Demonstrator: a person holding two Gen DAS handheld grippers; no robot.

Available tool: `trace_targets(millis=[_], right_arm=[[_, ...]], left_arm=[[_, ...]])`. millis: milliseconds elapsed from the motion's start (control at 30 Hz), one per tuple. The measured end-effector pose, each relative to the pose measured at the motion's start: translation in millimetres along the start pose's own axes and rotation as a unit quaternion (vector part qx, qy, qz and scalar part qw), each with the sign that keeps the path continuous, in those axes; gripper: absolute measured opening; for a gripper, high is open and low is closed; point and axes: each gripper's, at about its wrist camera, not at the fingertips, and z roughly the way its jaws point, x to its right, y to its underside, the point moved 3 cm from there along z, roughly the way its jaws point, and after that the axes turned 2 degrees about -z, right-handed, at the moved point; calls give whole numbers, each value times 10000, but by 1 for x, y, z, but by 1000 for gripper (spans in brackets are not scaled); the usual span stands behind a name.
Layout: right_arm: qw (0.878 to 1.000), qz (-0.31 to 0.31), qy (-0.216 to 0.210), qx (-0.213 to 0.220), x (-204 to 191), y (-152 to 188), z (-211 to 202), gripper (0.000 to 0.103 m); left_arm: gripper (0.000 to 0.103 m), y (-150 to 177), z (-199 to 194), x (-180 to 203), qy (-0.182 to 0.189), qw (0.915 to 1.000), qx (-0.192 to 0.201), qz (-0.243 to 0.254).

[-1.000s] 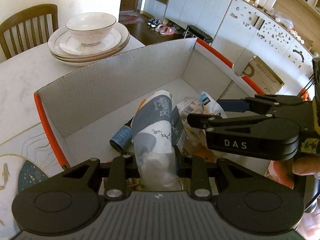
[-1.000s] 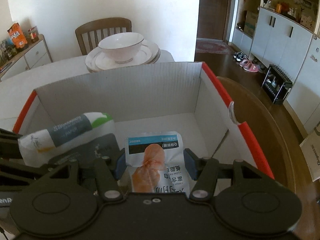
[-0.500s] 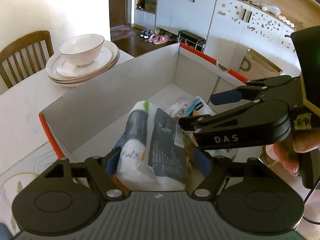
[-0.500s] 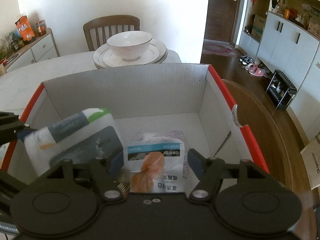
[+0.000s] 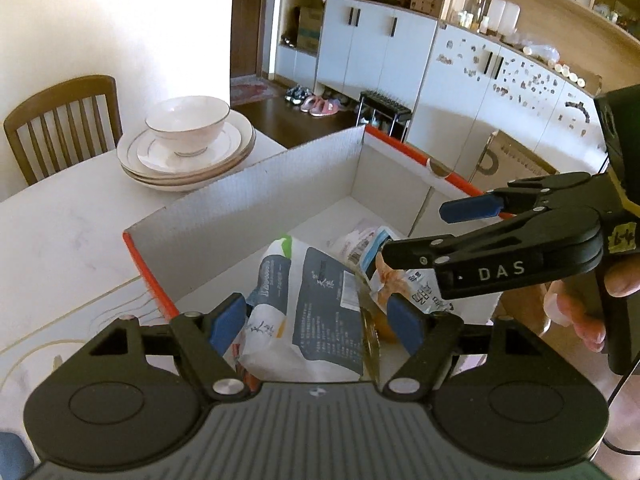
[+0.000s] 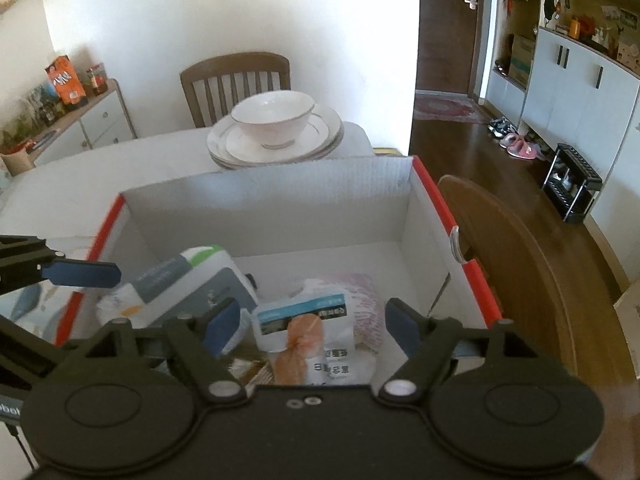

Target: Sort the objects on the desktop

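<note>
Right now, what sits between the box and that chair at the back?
A bowl on stacked plates stands on the table between the box and the chair, clearest in the right wrist view.

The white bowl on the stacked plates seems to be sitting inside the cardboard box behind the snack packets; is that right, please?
Not quite: the white bowl does sit on the stacked plates, but they stand on the table behind the cardboard box, outside it. The right wrist view shows this; the snack packets are inside.
</note>
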Motion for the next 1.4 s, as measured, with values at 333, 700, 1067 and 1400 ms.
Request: trace_targets(millis=[333,700,1067,1400], right_arm=[[9996,-46,-163,246,-19,3,-33,83],[9986,11,-25,528,-44,13,-63,84],[9970,99,114,766,-64,24,-85,89],[9948,282,24,982,-83,33,-106,99]], left_arm=[[77,1,-31,-2,141,9996,260,-46],[77,11,-62,-9,212,9984,525,-20],[78,25,-75,-20,202,9989,430,23],[103,36,-85,-26,101,9989,467,13]])
